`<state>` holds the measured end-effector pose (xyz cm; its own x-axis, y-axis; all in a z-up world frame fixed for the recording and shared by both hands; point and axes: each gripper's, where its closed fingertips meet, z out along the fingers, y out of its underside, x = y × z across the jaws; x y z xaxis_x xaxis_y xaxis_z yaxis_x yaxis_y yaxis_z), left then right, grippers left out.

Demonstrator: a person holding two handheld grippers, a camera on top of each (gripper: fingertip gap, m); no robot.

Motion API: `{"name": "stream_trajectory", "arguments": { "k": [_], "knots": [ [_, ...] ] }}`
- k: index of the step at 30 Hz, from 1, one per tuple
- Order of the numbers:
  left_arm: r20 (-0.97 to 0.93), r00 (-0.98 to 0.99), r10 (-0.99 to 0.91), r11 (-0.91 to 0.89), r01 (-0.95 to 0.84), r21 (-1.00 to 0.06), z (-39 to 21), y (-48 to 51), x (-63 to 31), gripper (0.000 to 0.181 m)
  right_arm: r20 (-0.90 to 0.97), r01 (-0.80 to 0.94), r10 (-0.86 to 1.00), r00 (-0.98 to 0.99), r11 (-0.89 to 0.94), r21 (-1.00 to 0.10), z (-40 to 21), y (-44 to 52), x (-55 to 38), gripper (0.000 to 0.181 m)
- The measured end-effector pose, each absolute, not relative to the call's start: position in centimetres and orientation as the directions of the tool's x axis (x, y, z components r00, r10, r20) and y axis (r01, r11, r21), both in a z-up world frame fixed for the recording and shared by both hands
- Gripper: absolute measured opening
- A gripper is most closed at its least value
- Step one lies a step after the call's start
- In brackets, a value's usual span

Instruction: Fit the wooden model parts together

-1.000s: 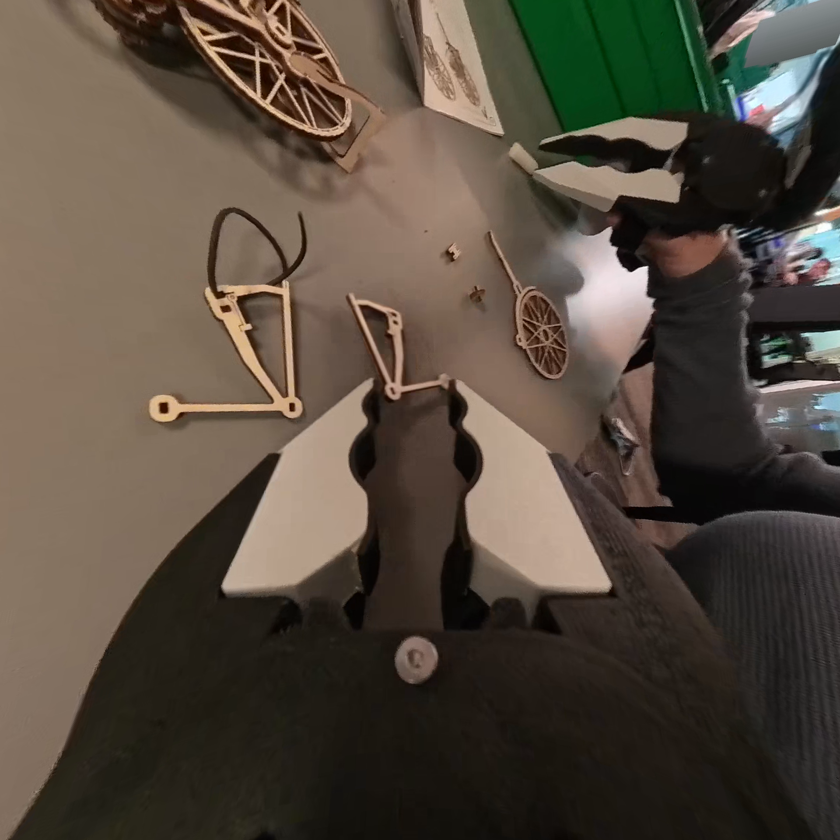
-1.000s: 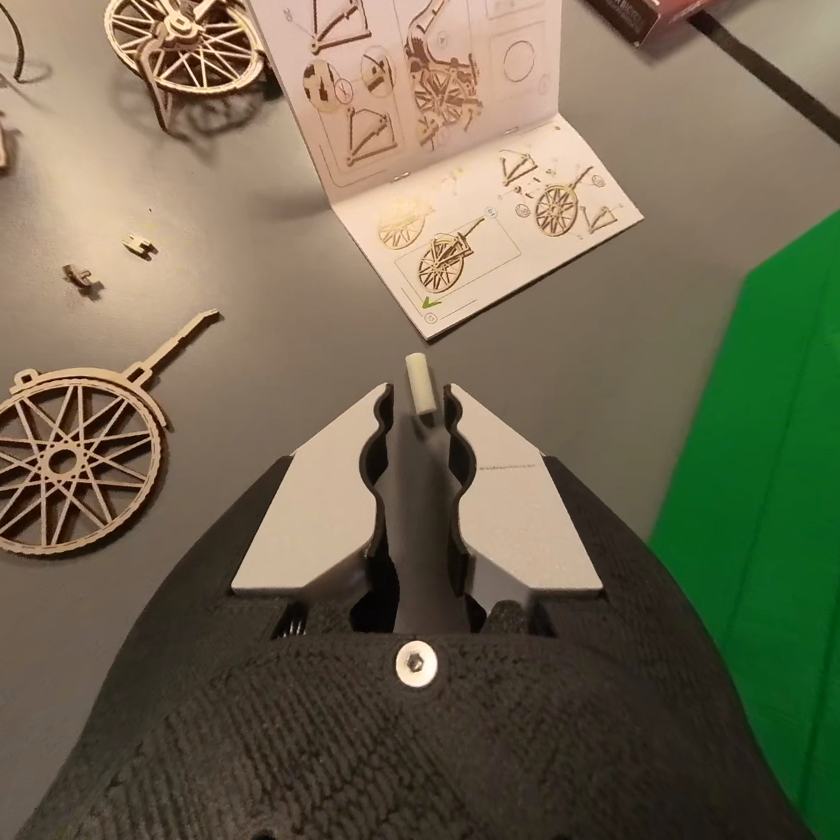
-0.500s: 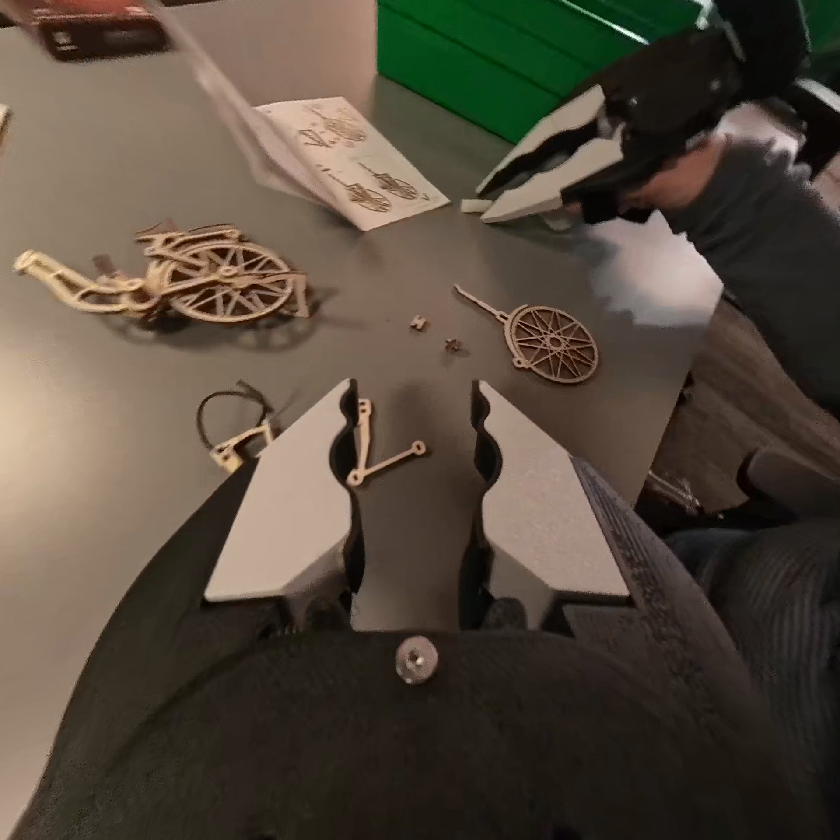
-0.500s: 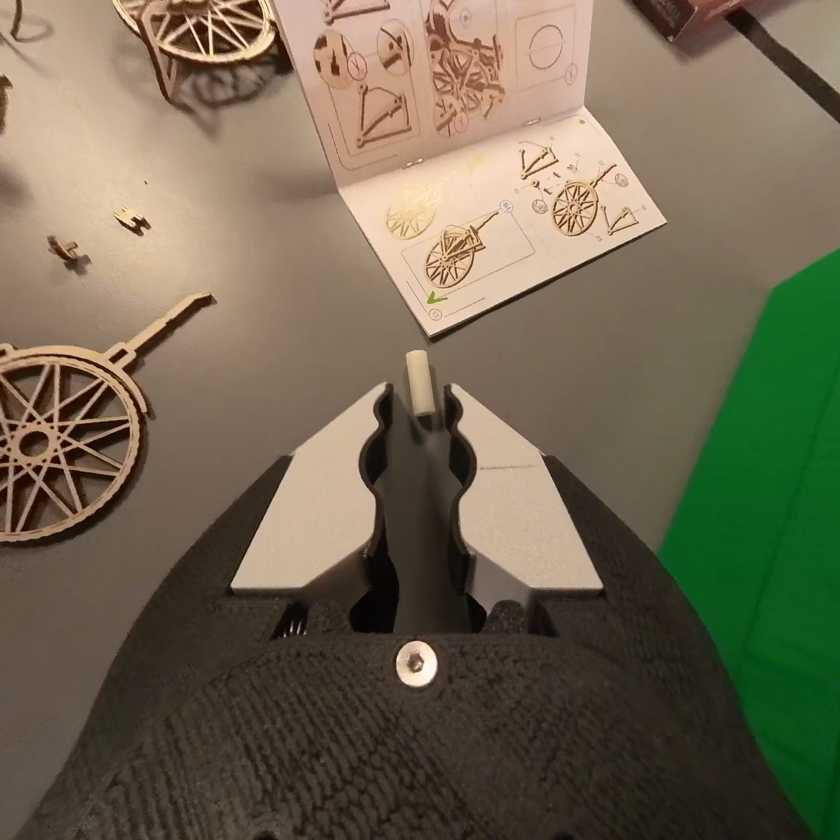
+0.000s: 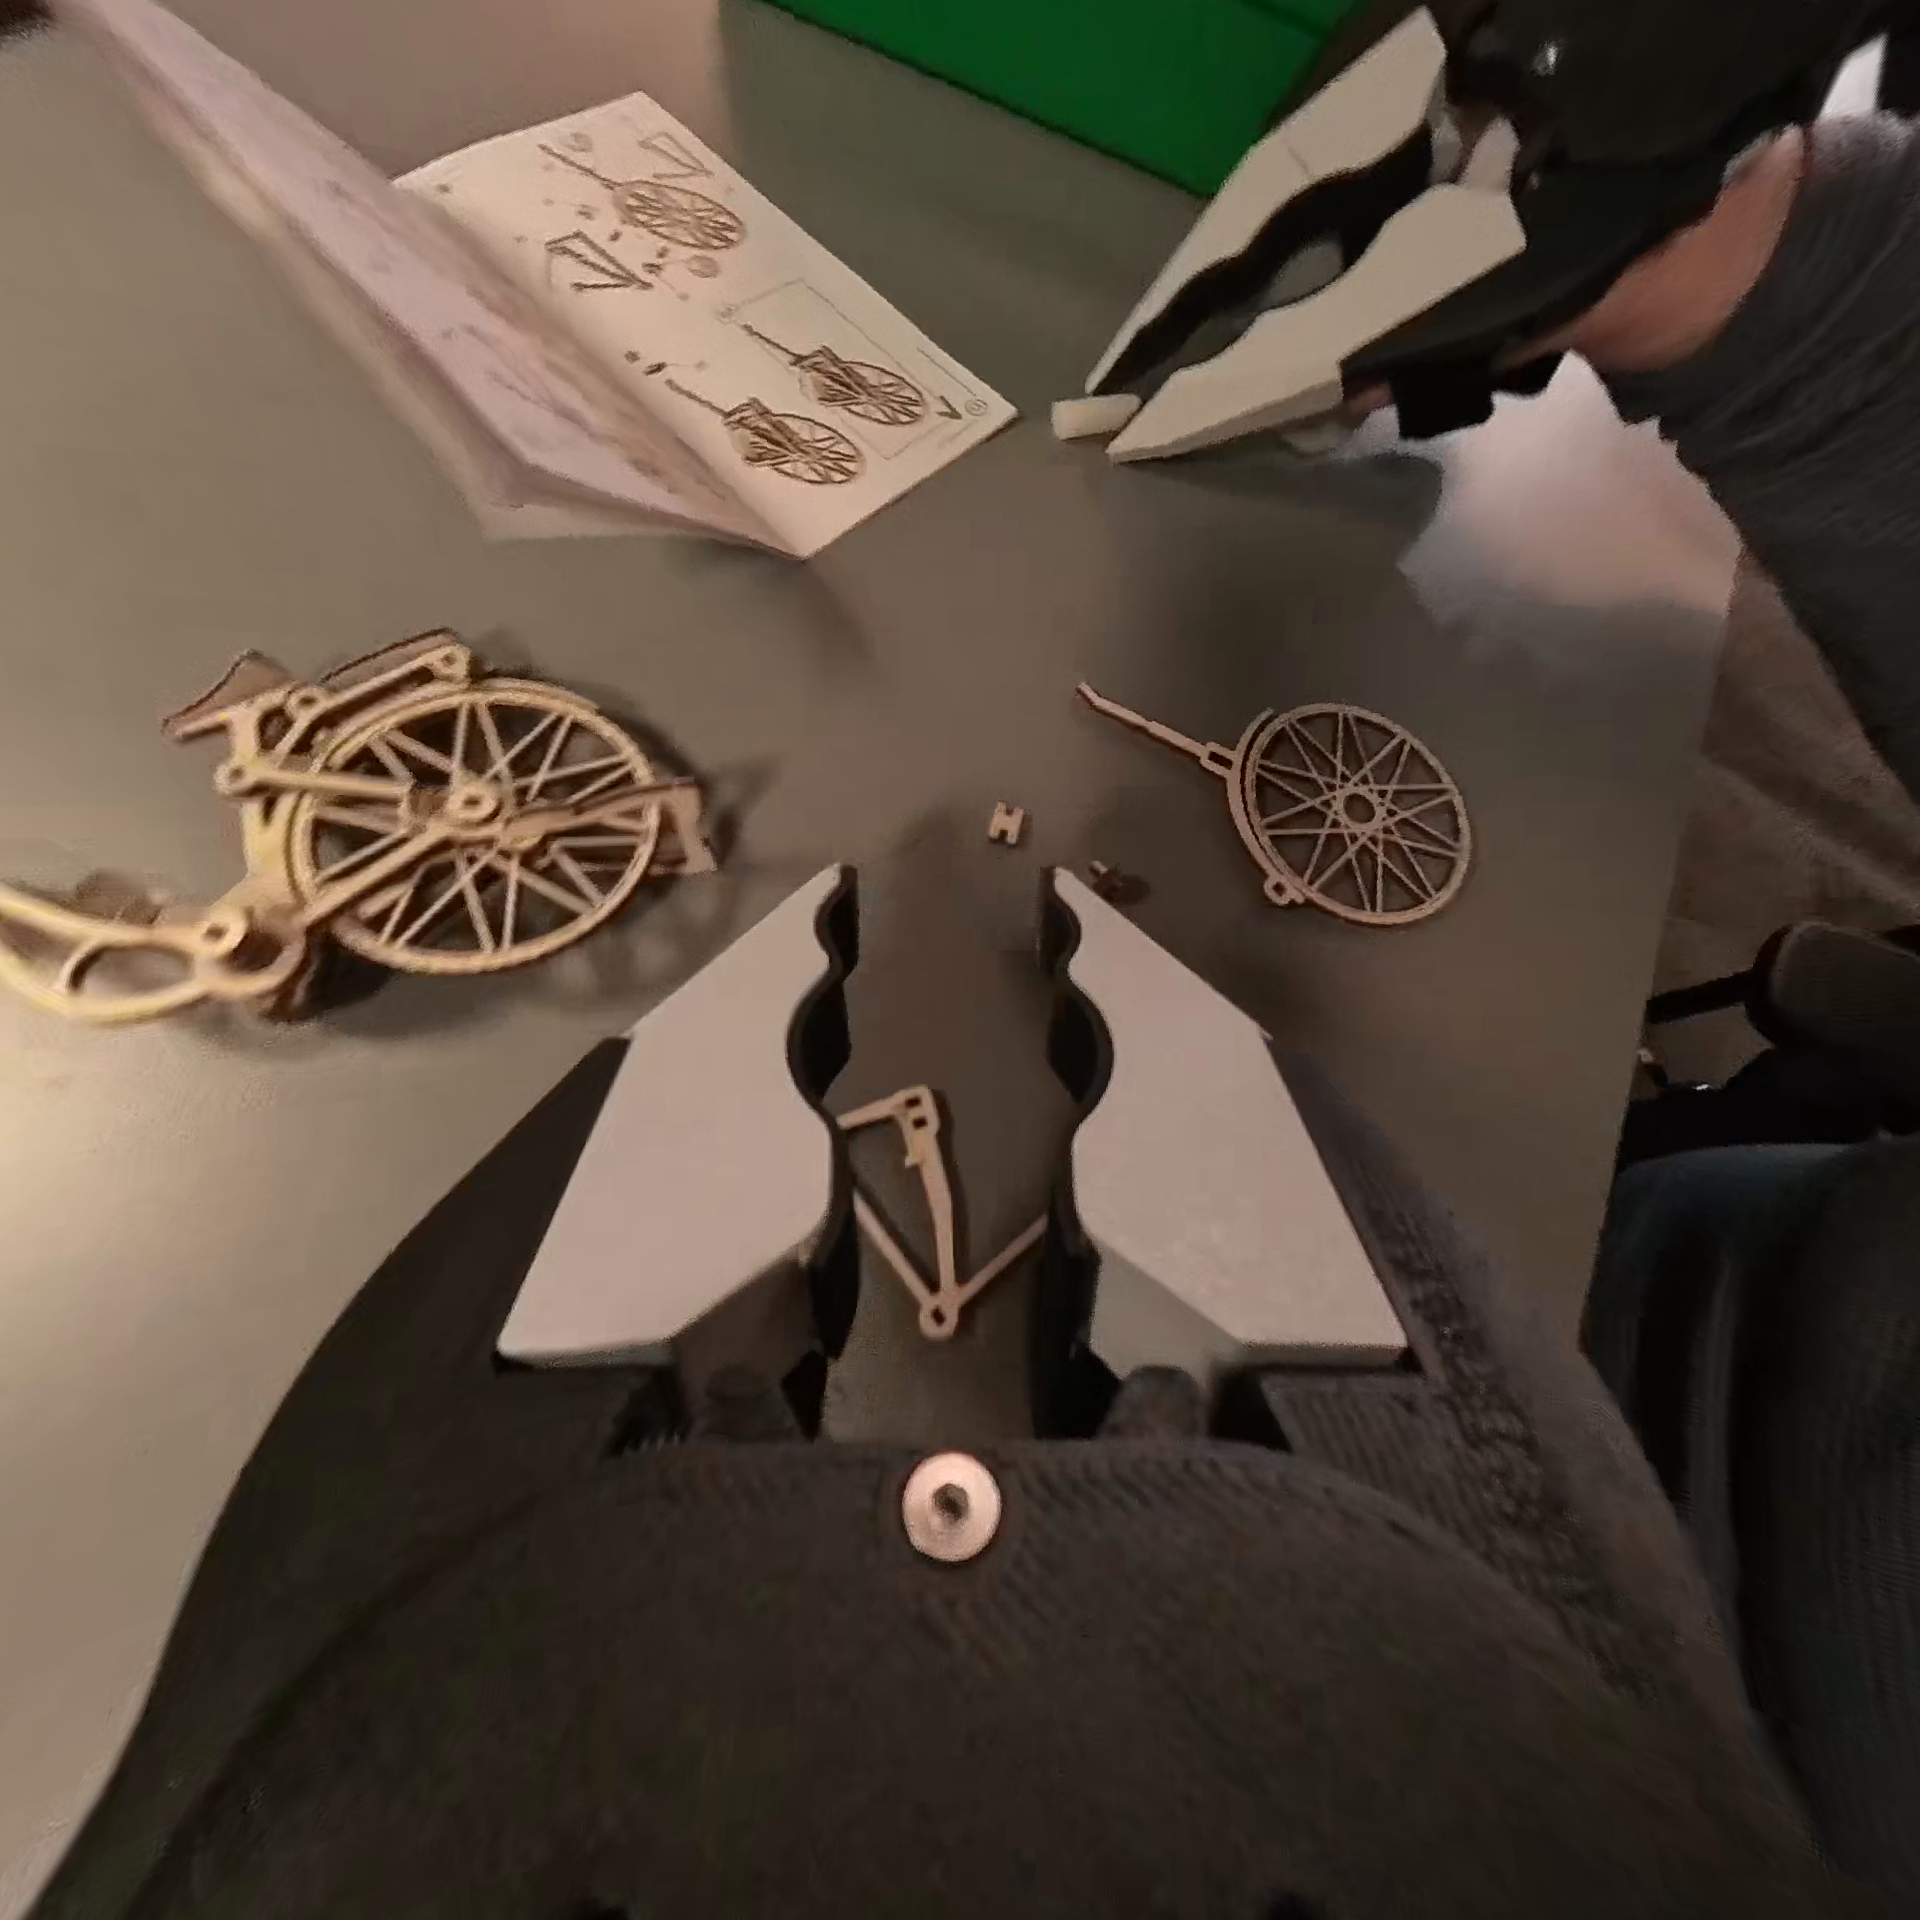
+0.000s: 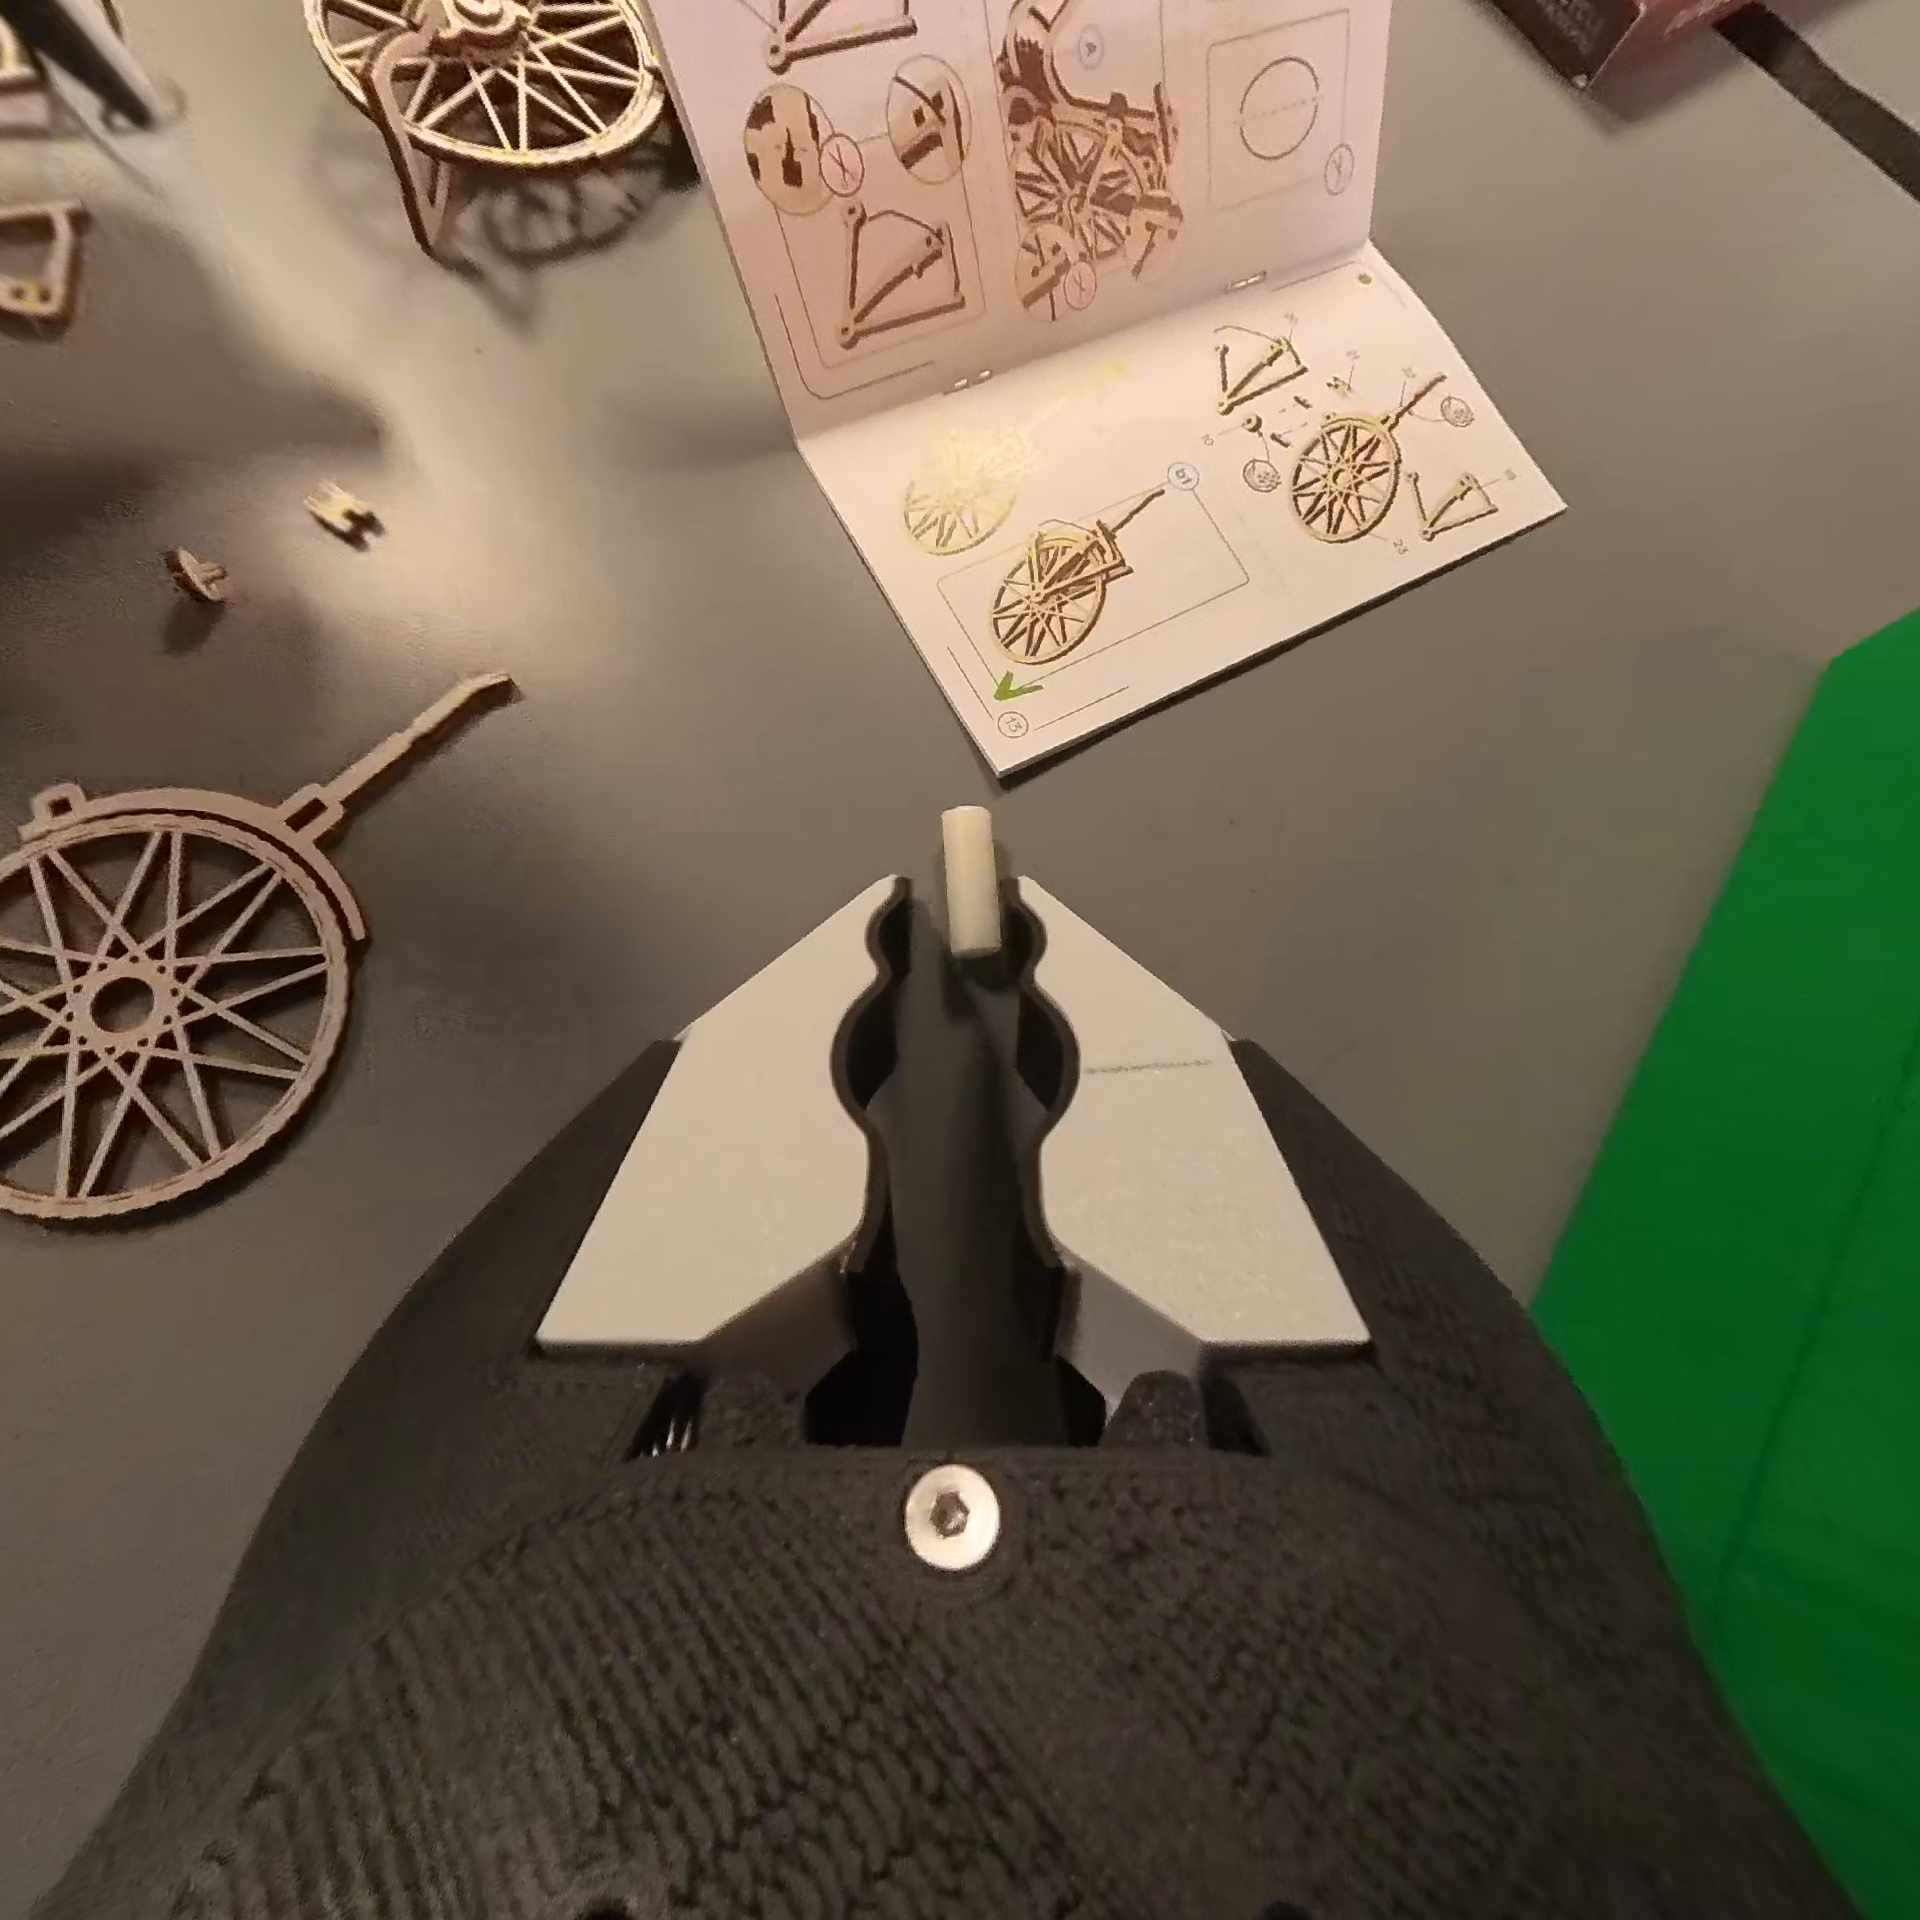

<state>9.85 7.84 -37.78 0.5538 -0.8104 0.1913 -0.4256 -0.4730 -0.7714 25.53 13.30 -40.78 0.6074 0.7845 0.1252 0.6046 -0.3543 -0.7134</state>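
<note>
Small triangular wooden frame piece [image 5: 914,1205] lies flat on the grey tabletop [image 5: 935,623], seen in the gap between the spread fingers of the left hand-held gripper [image 5: 951,883], which holds nothing. Beyond the frame: two tiny connector bits [image 5: 1006,823], loose spoked wheel [image 5: 1351,810] to its right, part-built wheel assembly [image 5: 436,821] to its left, open instruction booklet [image 5: 727,343] farther back. Right hand-held gripper [image 6: 956,883] is nearly closed, pinching a short white peg [image 6: 968,883] at its tips, just short of the booklet corner.
</note>
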Motion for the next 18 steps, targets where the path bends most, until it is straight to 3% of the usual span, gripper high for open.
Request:
{"name": "stream_trajectory", "arguments": {
  "k": [3, 6, 12, 18],
  "knots": [
    [0.241, 0.584, -0.775, -0.513, -0.359, -0.78, -36.9, 7.3, 8.3, 0.036, 0.133, 0.596, 0.838, 0.529, -0.256, -0.761, -39.3, 12.3, 23.6, 0.019],
    [0.288, 0.539, -0.792, -0.509, -0.323, -0.798, -36.2, 5.7, 8.6, 0.036, 0.106, 0.58, 0.951, 0.29, -0.086, -0.81, -37.9, 8.9, 18.6, 0.019],
    [0.264, 0.573, -0.776, -0.521, -0.345, -0.781, -36.9, 3.8, 7.8, 0.035, 0.151, 0.707, 0.988, 0.022, 0.091, -0.701, -39.8, 7.9, 14.0, 0.016],
    [0.308, 0.589, -0.747, -0.548, -0.283, -0.788, -36.7, 2.7, 6.3, 0.035, 0.113, 0.749, 0.991, -0.078, 0.133, -0.649, -40.9, 7.9, 12.5, 0.012]
  ]
}}
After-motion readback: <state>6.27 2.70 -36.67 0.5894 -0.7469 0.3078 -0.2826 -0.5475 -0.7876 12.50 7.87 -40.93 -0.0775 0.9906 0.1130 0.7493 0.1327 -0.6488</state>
